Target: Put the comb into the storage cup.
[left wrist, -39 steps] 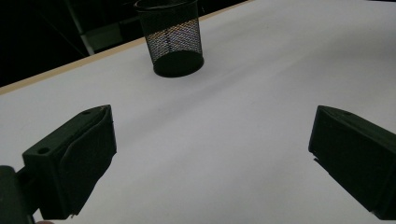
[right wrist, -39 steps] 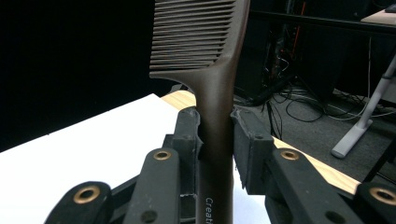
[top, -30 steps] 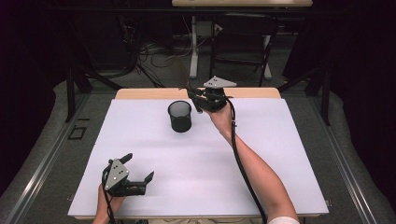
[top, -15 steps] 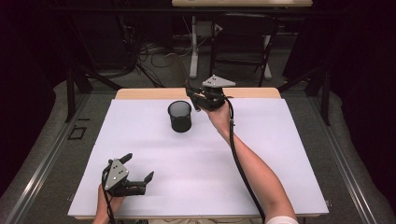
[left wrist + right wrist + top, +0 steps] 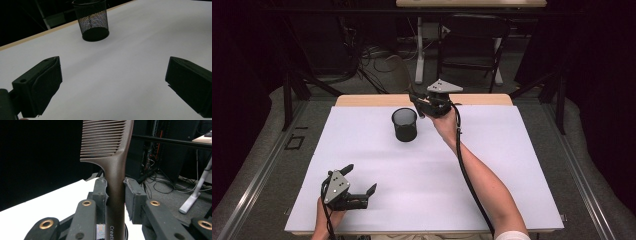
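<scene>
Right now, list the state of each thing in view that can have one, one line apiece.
Comb: clamped by its handle in the right tongs, teeth end pointing away from the camera.
Mesh cup: upright on the table, looks empty.
Left tongs: open, holding nothing, low over the table's near edge.
Right tongs: shut on the comb, beside the cup near the table's far edge.

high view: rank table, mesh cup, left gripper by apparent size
1. table, largest by far.
2. and 3. mesh cup and left gripper look about alike; the gripper sits nearer the camera, so no ranking between them.
</scene>
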Demonstrator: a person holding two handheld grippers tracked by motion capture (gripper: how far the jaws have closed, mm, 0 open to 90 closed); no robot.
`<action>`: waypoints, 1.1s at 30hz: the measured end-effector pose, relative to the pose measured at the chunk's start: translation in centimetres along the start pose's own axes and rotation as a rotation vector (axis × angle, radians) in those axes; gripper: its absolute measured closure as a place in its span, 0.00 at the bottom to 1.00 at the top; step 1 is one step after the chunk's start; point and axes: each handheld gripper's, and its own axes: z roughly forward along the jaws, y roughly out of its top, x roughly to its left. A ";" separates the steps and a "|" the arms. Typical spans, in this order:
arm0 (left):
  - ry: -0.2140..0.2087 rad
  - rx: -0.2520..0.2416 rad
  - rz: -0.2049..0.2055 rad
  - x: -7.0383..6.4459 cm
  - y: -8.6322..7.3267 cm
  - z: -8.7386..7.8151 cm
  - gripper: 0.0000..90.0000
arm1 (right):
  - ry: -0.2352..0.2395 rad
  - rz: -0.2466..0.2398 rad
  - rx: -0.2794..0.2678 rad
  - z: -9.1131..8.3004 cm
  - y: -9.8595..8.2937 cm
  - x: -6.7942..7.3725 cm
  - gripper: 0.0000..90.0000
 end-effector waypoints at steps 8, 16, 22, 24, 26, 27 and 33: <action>0.003 -0.003 -0.001 0.1 0.0 -0.1 0.01 | 0.003 0.000 -0.013 0.4 0.1 0.2 0.81; 0.002 -0.005 -0.002 0.1 0.0 -0.1 0.01 | 0.010 0.000 -0.029 0.9 0.1 0.5 0.81; -0.003 -0.004 -0.001 0.1 0.0 -0.1 0.01 | 0.017 0.010 -0.041 1.2 -0.1 0.4 0.81; 0.000 -0.005 -0.003 0.0 0.0 -0.1 0.01 | 0.023 0.013 -0.047 1.4 -0.1 0.4 0.81; 0.003 -0.008 -0.004 0.0 0.0 -0.1 0.01 | 0.017 0.006 -0.051 1.5 -0.2 0.4 0.81; 0.003 -0.008 -0.004 0.0 0.0 -0.2 0.01 | 0.020 0.005 -0.056 1.6 -0.2 0.4 0.81; 0.000 -0.010 -0.008 0.1 0.0 -0.1 0.01 | 0.021 -0.005 -0.064 1.9 0.0 0.6 0.81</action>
